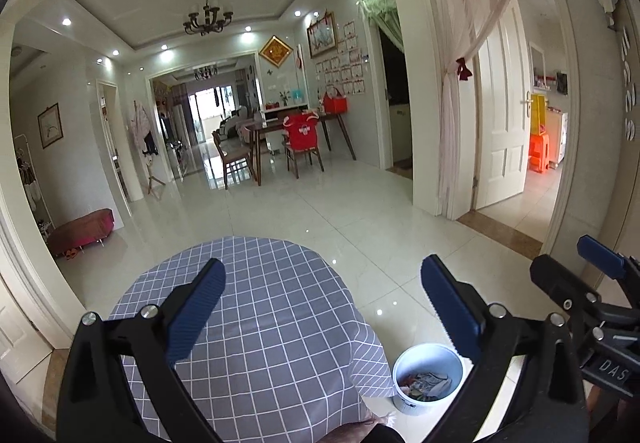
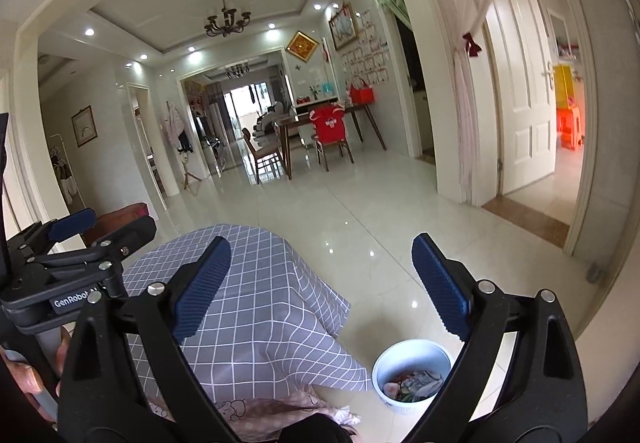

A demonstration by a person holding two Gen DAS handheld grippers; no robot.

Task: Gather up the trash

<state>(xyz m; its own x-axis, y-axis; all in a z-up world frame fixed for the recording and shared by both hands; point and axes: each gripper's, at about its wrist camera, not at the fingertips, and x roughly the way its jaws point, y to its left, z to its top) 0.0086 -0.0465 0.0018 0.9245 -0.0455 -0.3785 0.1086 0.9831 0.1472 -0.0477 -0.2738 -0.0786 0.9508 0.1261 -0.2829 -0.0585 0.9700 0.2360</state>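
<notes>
Both the left gripper (image 1: pixel 320 307) and the right gripper (image 2: pixel 320 287) hang released, grasping nothing, above the checked table (image 1: pixel 256 315). A white bin (image 1: pixel 427 377) holding trash (image 1: pixel 425 383) stands on the floor (image 1: pixel 340 219) just beside the table's right edge.

A grey checked tablecloth (image 1: pixel 256 307) covers the near table; beyond, a dining table (image 1: pixel 280 129) with red-covered chair (image 1: pixel 302 135).

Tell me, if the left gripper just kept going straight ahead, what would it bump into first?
Probably nothing soon. The left gripper, open and empty, points out over the checked tablecloth towards the shiny floor and the far dining table. It seems to pass above the cloth, though depth is hard to judge.
</notes>
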